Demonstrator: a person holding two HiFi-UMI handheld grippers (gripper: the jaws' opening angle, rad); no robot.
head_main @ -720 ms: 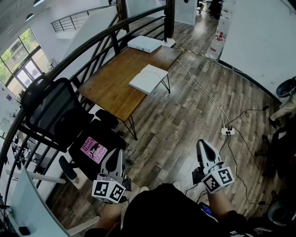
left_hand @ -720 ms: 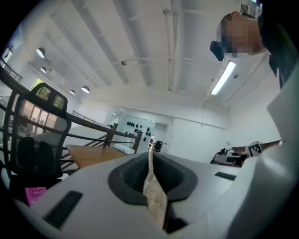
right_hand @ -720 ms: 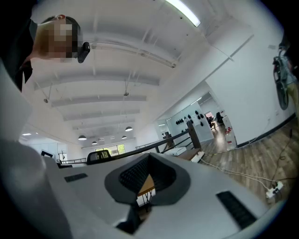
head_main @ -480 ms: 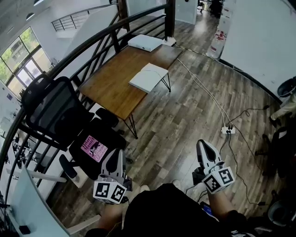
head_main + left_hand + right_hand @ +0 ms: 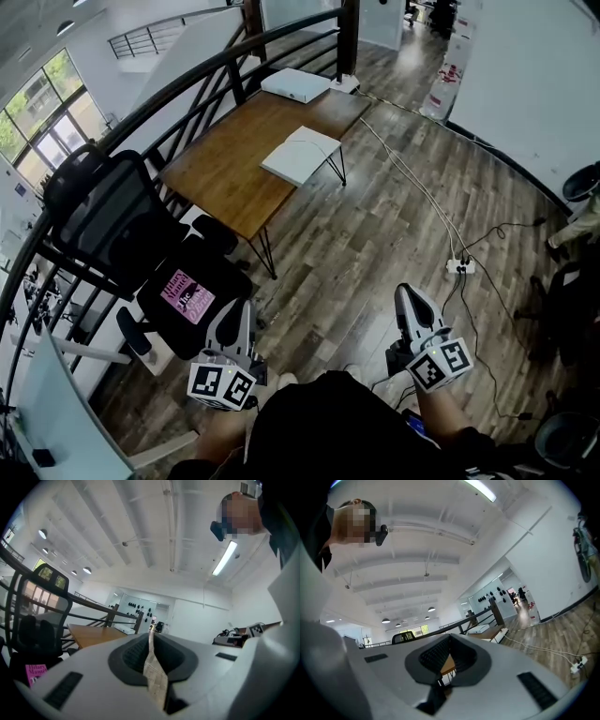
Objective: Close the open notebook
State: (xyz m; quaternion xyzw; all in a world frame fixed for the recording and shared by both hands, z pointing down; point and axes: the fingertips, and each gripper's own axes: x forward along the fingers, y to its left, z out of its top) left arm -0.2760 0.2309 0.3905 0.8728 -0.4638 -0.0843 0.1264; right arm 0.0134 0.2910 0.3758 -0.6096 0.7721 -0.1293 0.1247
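The white notebook (image 5: 300,155) lies open and flat on the wooden table (image 5: 234,164), at the table's right edge, far ahead of me. Both grippers hang low, close to my body and well short of the table. My left gripper (image 5: 239,317) is shut with nothing between its jaws; in the left gripper view its pads (image 5: 151,637) meet, and the table (image 5: 91,634) shows beyond them. My right gripper (image 5: 406,298) is also shut and empty. In the right gripper view its jaws (image 5: 449,643) stand closed, pointing level toward the table (image 5: 492,632).
A black office chair (image 5: 103,220) stands left of the table with a pink book (image 5: 187,295) on its seat. A white box (image 5: 295,84) sits at the table's far end. A dark railing (image 5: 187,80) runs behind. Cables and a power strip (image 5: 459,266) lie on the wood floor.
The head view has drifted slightly; the grippers and the notebook keep their places.
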